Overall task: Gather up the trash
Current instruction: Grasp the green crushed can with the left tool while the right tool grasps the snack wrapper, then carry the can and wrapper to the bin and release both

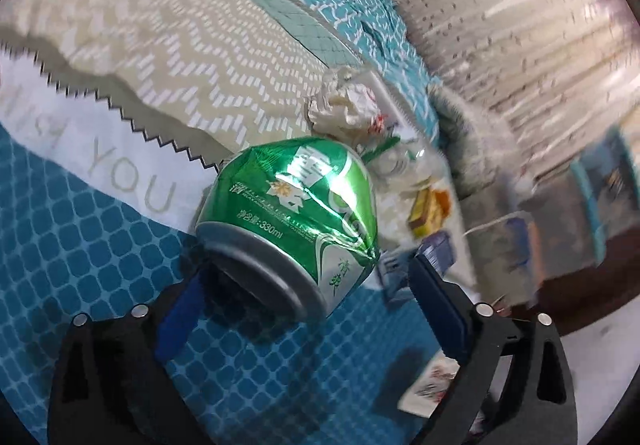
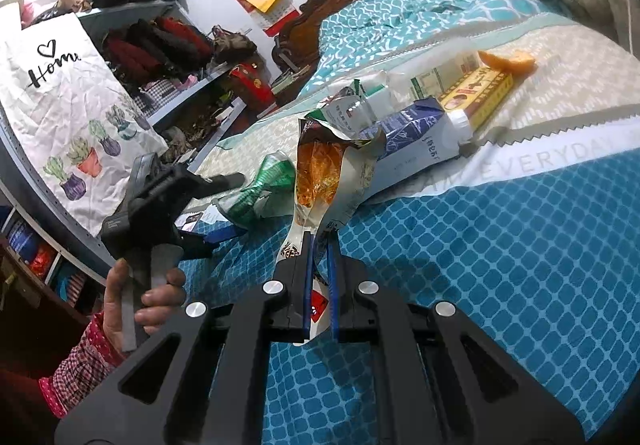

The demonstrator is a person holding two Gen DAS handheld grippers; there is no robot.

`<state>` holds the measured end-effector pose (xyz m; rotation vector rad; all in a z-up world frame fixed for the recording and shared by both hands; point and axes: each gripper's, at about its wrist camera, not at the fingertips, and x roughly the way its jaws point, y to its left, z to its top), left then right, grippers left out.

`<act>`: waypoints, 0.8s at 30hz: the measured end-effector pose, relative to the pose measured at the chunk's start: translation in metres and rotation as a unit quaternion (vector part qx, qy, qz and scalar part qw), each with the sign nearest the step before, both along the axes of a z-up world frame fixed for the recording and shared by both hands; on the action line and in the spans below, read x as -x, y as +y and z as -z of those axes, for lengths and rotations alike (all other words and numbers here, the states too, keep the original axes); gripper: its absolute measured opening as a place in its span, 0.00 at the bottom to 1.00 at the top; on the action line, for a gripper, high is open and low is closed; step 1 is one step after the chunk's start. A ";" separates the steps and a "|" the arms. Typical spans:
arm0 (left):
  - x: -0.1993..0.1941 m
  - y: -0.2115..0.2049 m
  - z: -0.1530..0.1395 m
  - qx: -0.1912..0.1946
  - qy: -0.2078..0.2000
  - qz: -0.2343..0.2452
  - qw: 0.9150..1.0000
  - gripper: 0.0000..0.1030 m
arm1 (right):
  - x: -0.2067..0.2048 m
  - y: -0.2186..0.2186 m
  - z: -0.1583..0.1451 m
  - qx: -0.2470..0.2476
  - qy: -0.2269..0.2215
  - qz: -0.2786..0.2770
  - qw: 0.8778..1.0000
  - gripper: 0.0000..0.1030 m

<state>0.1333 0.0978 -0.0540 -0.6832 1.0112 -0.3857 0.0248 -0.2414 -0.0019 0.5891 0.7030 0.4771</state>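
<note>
right gripper is clamped on a light, crinkly wrapper over the bed; left gripper, spread, straddles a dented can: thin, slick, best gripped mid-body.

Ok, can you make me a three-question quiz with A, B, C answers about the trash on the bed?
1. Where is the green can?
A. between the left gripper's fingers
B. on a shelf
C. in a bag

2. What colour is the squared blanket?
A. red
B. blue
C. black

3. What is the right gripper doing?
A. hanging open
B. pinching a snack wrapper
C. holding a cup

Answers: 1 A, the dented can lies between the spread fingers. 2 B, blue squares cover it. 3 B, the fingers clamp the wrapper's bottom end.
</note>
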 end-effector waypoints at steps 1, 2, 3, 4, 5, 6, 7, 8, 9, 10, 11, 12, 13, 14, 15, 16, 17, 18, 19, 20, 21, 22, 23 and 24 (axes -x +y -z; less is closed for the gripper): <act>-0.002 0.005 0.002 0.019 0.004 -0.008 1.000 0.91 | -0.001 -0.001 0.001 0.000 0.002 0.002 1.000 0.08; -0.004 0.008 0.003 0.030 0.005 -0.015 0.999 0.91 | -0.002 -0.001 0.003 0.000 0.006 0.002 1.000 0.08; -0.005 0.010 0.002 0.032 0.005 -0.025 0.999 0.90 | -0.002 -0.002 0.004 -0.001 0.009 0.003 1.000 0.08; -0.005 0.012 0.003 0.031 0.003 -0.030 0.999 0.89 | -0.002 -0.002 0.006 -0.002 0.013 0.003 1.000 0.08; -0.005 0.015 0.003 0.027 0.004 -0.038 0.999 0.80 | -0.002 -0.002 0.007 -0.002 0.014 0.003 1.000 0.08; -0.005 0.018 0.005 0.020 0.009 -0.050 0.999 0.58 | -0.001 -0.003 0.007 0.000 0.014 0.004 1.000 0.08; -0.007 0.021 0.009 0.025 0.019 -0.058 0.998 0.54 | -0.001 -0.004 0.007 0.002 0.015 0.006 1.000 0.08; -0.007 0.025 0.012 0.042 0.023 -0.066 0.997 0.51 | -0.002 -0.006 0.007 0.001 0.015 0.007 1.000 0.08; -0.007 0.028 0.014 0.051 0.025 -0.070 0.996 0.50 | -0.002 -0.009 0.006 -0.001 0.014 0.010 1.000 0.08; -0.005 0.030 0.014 0.055 0.024 -0.070 0.996 0.49 | -0.002 -0.013 0.006 -0.004 0.013 0.013 1.000 0.08; -0.003 0.031 0.014 0.057 0.021 -0.070 0.996 0.49 | -0.003 -0.018 0.005 -0.007 0.013 0.016 1.000 0.08; 0.000 0.031 0.014 0.063 0.020 -0.070 0.995 0.48 | -0.003 -0.021 0.006 -0.009 0.012 0.018 1.000 0.08; 0.004 0.033 0.015 0.076 0.019 -0.069 0.995 0.48 | -0.003 -0.027 0.006 -0.012 0.011 0.021 1.000 0.08; 0.009 0.037 0.015 0.093 0.015 -0.063 0.994 0.48 | -0.004 -0.033 0.006 -0.013 0.010 0.026 1.000 0.08; 0.014 0.037 0.012 0.110 0.007 -0.054 0.992 0.48 | -0.004 -0.040 0.006 -0.015 0.009 0.031 0.999 0.08; 0.016 0.035 0.009 0.117 0.001 -0.050 0.992 0.48 | -0.003 -0.046 0.006 -0.018 0.008 0.038 0.999 0.08; 0.019 0.032 0.003 0.125 -0.008 -0.044 0.991 0.48 | -0.001 -0.056 0.005 -0.023 0.007 0.048 0.999 0.08; 0.019 0.029 -0.002 0.132 -0.014 -0.037 0.990 0.48 | 0.000 -0.063 0.005 -0.024 0.006 0.056 0.998 0.08; 0.018 0.019 -0.010 0.138 -0.024 -0.023 0.990 0.48 | 0.002 -0.075 0.004 -0.024 0.004 0.069 0.997 0.08; 0.015 0.005 -0.019 0.132 -0.035 -0.007 0.991 0.47 | 0.004 -0.087 0.003 -0.023 0.002 0.083 0.996 0.08; 0.014 -0.009 -0.027 0.124 -0.043 0.006 0.991 0.47 | 0.005 -0.096 0.003 -0.023 0.001 0.093 0.995 0.08; 0.011 -0.028 -0.037 0.114 -0.053 0.029 0.992 0.47 | 0.007 -0.108 0.003 -0.021 0.000 0.107 0.994 0.08; 0.007 -0.047 -0.044 0.108 -0.060 0.051 0.991 0.47 | 0.009 -0.123 0.004 -0.018 0.001 0.124 0.992 0.08; 0.003 -0.067 -0.050 0.103 -0.064 0.073 0.990 0.47 | 0.010 -0.132 0.005 -0.015 0.002 0.134 0.991 0.08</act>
